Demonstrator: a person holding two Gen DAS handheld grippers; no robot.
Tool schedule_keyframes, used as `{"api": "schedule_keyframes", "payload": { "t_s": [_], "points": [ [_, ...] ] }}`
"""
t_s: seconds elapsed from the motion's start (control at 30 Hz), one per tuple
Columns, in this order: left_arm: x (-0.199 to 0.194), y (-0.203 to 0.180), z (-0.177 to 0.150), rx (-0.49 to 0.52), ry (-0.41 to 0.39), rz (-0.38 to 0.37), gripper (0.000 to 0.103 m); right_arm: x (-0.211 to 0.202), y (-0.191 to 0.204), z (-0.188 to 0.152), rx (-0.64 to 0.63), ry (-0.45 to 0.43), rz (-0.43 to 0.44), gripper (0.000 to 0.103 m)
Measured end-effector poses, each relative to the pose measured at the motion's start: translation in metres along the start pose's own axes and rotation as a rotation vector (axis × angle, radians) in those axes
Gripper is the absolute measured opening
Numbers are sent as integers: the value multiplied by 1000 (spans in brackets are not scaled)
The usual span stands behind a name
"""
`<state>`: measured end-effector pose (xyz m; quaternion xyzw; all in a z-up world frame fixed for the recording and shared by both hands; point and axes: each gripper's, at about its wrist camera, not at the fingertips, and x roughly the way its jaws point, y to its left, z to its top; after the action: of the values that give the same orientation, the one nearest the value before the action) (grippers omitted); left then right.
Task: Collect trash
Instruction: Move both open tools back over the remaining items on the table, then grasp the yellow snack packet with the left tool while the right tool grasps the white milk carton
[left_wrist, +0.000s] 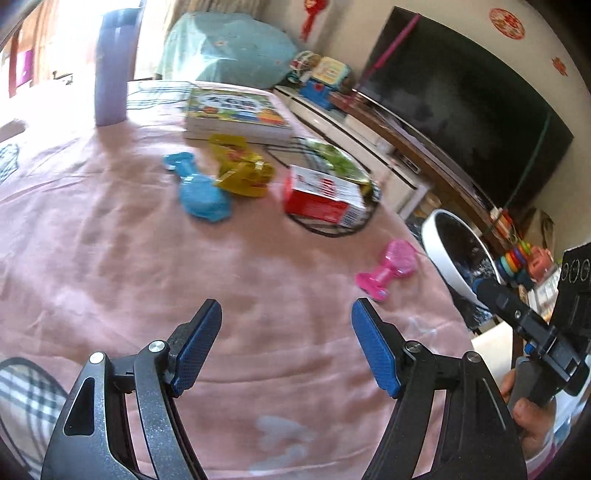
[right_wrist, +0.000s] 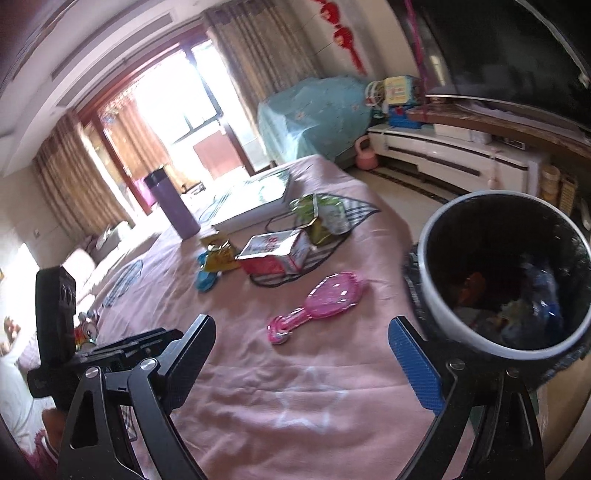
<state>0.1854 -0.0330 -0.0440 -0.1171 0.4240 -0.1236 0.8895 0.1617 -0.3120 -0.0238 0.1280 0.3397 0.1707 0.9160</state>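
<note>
A red and white carton (left_wrist: 321, 197) lies on a black wire tray (left_wrist: 332, 229), with a green wrapper (left_wrist: 332, 157) behind it. A crumpled yellow wrapper (left_wrist: 240, 168) lies beside a blue brush (left_wrist: 199, 192). A white-rimmed bin (right_wrist: 506, 273) with trash inside stands off the table's right edge. My left gripper (left_wrist: 286, 332) is open and empty above the pink cloth. My right gripper (right_wrist: 301, 343) is open and empty, next to the bin. The carton (right_wrist: 275, 253) and yellow wrapper (right_wrist: 219, 256) also show in the right wrist view.
A pink hairbrush (right_wrist: 317, 304) lies on the pink cloth near the bin. A purple bottle (left_wrist: 112, 70) and a book (left_wrist: 236, 110) stand at the far side. A TV (left_wrist: 465, 99) on a low cabinet is to the right.
</note>
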Motion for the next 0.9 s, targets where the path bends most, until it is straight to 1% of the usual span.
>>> {"api": "schedule_keyframes", "payload": {
  "t_s": [0.17,0.37,0.5,0.67,0.77,0.9],
  "points": [
    [2,14,12,-11,-11,30,75,18,11,5,-66,31,30,96],
    [11,25,33,-2,-19,63,75,43,32,22,-245,75,56,96],
    [21,32,52,-8,-19,72,75,64,44,32,-342,105,90,96],
    [34,38,77,-29,-17,57,75,92,50,40,-415,143,115,96],
    [44,39,93,-31,-23,63,75,107,53,45,-472,161,135,96],
    [62,43,111,-38,-4,76,74,127,56,58,-533,177,147,96]
  ]
}}
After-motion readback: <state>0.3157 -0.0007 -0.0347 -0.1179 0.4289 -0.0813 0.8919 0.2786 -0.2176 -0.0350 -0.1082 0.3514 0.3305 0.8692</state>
